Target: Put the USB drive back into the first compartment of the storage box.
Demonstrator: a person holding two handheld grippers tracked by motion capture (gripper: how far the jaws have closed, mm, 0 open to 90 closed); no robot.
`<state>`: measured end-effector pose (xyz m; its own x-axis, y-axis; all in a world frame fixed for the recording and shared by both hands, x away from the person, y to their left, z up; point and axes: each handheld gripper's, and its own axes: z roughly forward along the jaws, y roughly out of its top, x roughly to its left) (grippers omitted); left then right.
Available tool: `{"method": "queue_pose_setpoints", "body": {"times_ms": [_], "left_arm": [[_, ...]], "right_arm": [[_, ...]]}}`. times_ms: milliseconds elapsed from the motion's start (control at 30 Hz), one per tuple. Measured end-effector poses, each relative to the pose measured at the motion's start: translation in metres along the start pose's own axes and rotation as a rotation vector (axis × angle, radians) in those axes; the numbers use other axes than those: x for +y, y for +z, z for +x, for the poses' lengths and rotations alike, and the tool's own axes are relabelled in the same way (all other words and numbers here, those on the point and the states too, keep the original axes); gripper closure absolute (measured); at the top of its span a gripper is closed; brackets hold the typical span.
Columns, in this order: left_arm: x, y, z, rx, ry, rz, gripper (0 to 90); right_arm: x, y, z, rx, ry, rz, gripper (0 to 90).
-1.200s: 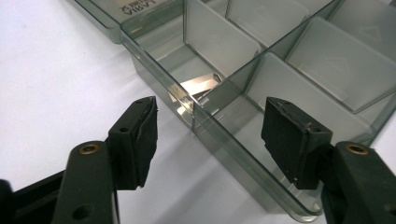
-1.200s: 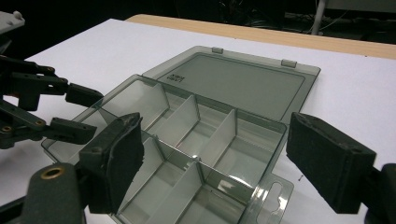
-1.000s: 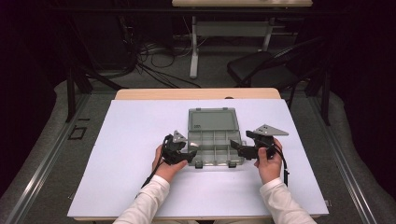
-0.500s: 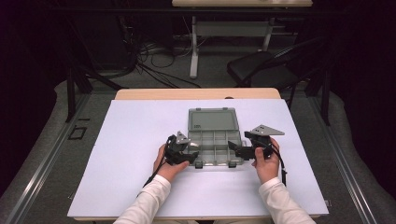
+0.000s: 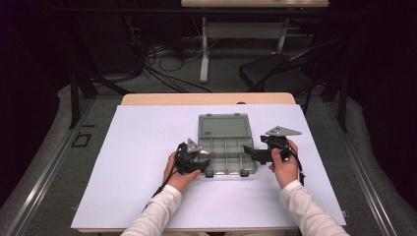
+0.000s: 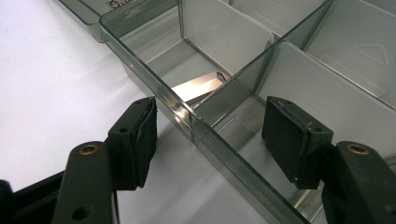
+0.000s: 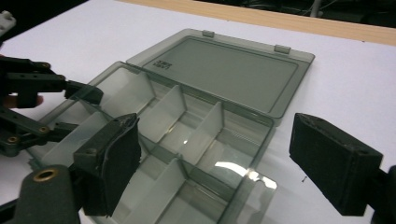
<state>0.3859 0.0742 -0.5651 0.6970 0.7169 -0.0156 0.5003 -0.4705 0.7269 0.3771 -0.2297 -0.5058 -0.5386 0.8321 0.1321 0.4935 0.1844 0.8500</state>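
Smoky grey box (image 5: 226,147), seemingly white table (image 5: 137,147)

White sleeves (image 5: 157,211) are worn on both arms. Each black gripper (image 5: 189,160) is topped by a grey three-cornered plate (image 5: 283,131). Brass screws (image 6: 88,149) are seen at the lower left.

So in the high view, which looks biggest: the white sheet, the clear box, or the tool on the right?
1. White sheet
2. Clear box, lid lying open
3. Right tool, smallest, though it sits slightly nearer the camera

lid label (image 7: 164,62) too small to read
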Motion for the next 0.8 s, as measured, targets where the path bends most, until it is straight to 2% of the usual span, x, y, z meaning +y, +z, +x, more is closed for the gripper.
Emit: {"method": "queue_pose_setpoints", "body": {"times_ms": [133,233,400,567,667,800], "left_arm": [[0.0,0.0,0.0,0.0,0.002,0.0,35.9],[-0.001,0.0,0.001,0.002,-0.012,-0.004,36.4],[-0.001,0.0,0.001,0.0,-0.022,-0.003,37.0],[0.0,0.0,0.001,-0.008,-0.02,0.005,37.0],[-0.001,0.0,0.001,0.0,-0.022,-0.003,37.1],[0.0,0.0,0.001,-0.006,-0.02,0.003,37.0]], "right_arm": [[0.004,0.003,-0.004,0.016,0.008,0.027,16.0],[0.006,0.006,-0.007,0.021,0.015,0.059,16.1],[0.01,0.01,-0.009,0.064,0.032,0.091,15.7],[0.02,0.014,-0.012,0.083,0.039,0.122,15.0],[0.028,0.016,-0.014,0.109,0.046,0.127,14.5],[0.036,0.02,-0.014,0.092,0.039,0.147,14.3]]}}
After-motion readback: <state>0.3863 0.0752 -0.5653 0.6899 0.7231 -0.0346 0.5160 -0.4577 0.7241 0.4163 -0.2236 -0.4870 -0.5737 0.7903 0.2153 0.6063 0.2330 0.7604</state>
